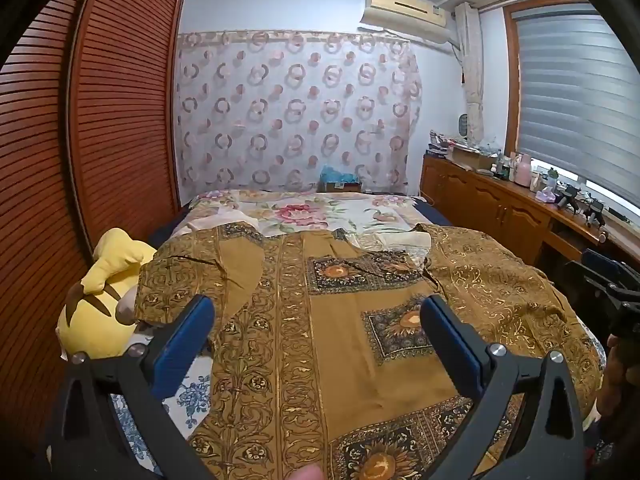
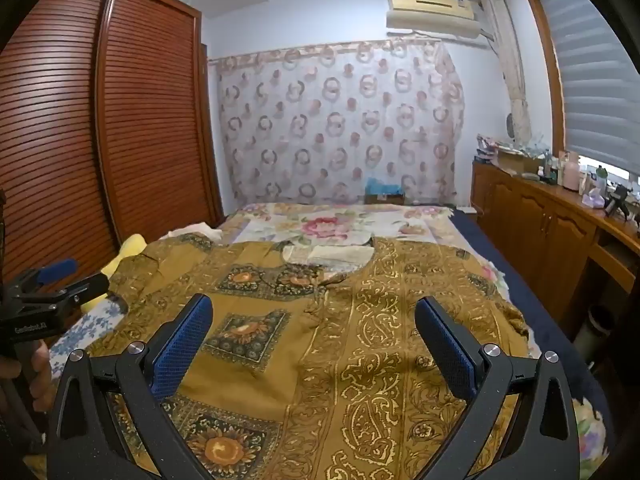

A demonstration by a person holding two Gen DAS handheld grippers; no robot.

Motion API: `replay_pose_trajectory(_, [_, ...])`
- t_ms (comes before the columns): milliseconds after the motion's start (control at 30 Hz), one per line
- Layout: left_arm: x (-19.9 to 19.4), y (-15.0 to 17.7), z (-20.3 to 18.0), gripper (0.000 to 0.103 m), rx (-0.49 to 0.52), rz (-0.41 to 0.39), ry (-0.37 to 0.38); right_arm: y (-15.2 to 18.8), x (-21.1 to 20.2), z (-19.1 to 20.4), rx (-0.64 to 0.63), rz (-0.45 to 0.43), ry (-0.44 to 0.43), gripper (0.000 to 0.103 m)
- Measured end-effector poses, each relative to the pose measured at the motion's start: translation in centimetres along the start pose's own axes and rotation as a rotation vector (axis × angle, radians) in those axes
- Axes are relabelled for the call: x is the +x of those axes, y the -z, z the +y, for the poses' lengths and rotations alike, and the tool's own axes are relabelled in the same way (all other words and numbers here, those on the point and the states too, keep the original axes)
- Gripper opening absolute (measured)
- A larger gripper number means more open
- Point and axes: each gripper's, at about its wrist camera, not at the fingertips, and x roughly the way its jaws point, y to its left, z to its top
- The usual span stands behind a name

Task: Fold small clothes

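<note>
shirt [image 1: 340, 320] on bed [image 1: 304, 212] | plush toy [image 1: 100, 300] left | cabinet [image 1: 500, 208] right

The big brown-gold patterned cloth shirt [image 1: 320, 340] runs off the bottom edge in both views, so its hem is hidden. One sleeve covers part of the soft yellow plush toy [image 1: 100, 304]. The little bottles on the long wooden tabletop [image 2: 560, 196] are too small to tell apart.

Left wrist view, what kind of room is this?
Most likely a home bedroom: a bed under a floral sheet, a louvred wooden wardrobe, and a wall air conditioner.
</note>
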Motion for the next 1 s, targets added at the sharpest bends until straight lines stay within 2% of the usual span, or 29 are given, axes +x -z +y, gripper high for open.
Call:
replay_pose_trajectory(433, [0.1,-0.7,1.3,0.103,0.009,-0.014,-0.003,0.1,0.0,0.1,0.005,-0.001,-0.001,0.103])
replay_pose_trajectory(500, [-1.0,-0.5,-0.3,0.103,0.021,-0.032,-0.018,0.1,0.0,0.1,0.007,-0.001,-0.002,0.103])
replay_pose_trajectory(1000, [-1.4,-0.5,-0.6,0.103,0.029,-0.044,-0.022,0.2,0.0,0.1,0.007,-0.002,-0.001,0.103])
